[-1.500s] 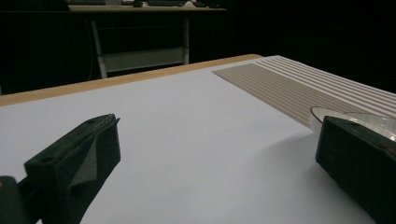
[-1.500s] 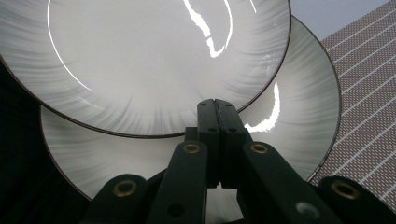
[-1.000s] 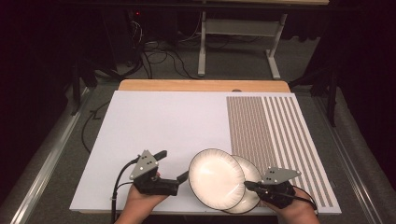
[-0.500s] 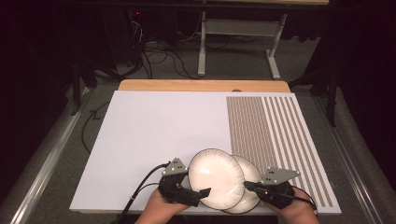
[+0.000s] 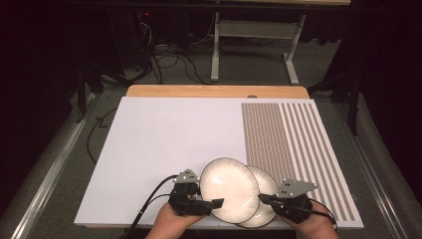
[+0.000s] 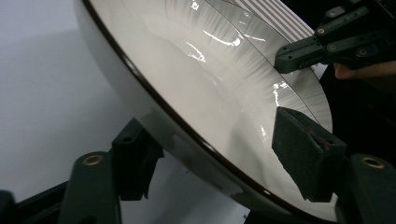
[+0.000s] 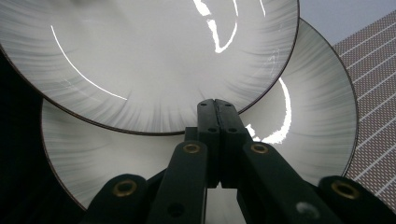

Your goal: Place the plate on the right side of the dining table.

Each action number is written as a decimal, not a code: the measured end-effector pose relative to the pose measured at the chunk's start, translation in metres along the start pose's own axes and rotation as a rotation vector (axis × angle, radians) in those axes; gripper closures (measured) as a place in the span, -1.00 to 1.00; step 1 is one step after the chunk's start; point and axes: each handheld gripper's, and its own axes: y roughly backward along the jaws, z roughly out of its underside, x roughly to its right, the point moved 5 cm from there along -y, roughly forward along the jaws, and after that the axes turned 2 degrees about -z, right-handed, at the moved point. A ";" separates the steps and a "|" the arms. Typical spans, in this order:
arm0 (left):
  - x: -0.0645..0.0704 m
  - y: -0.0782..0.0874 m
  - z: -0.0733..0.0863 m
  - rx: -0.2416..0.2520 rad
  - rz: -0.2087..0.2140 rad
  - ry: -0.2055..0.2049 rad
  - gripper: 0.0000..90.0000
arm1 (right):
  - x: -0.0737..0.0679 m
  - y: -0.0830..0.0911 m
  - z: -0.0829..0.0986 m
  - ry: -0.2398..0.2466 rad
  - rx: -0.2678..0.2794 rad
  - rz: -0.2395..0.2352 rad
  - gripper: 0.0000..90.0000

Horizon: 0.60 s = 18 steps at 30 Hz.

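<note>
Starting at the left of the high view, a trailing cable is seen running across the white tabletop to the left hand-held gripper, which is held in a hand at the near edge. In the left gripper view, its jaws are spread apart with the dark-rimmed edge of the upper plate set between them, one jaw under the plate and the padded one above its inner face; whether the pads actually press on the rim cannot be told. The upper plate is seen tilted and lifted at its near-left side, overlapping the lower plate, which lies just to its right near the tabletop's front edge. In the right gripper view, the upper plate is shown lying over the lower plate, both pale with grey radial streaks and thin dark rims. Further right, the right hand-held gripper is held at the lower plate's near-right edge; its jaws are seen pressed fully together with nothing between them, their tip lying over the lower plate just at the rim of the upper one. Beyond it, a striped brown panel is found covering the right part of the tabletop.
</note>
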 end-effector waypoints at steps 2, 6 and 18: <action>-0.001 0.000 0.000 0.001 0.007 0.020 -0.13 | 0.000 0.000 0.000 -0.005 -0.001 0.002 1.00; -0.003 0.002 -0.001 0.006 0.022 0.061 -0.04 | -0.001 0.000 0.001 -0.003 -0.005 0.002 1.00; -0.007 0.001 -0.002 0.032 -0.016 0.086 0.29 | 0.005 0.010 0.001 -0.022 0.040 0.018 1.00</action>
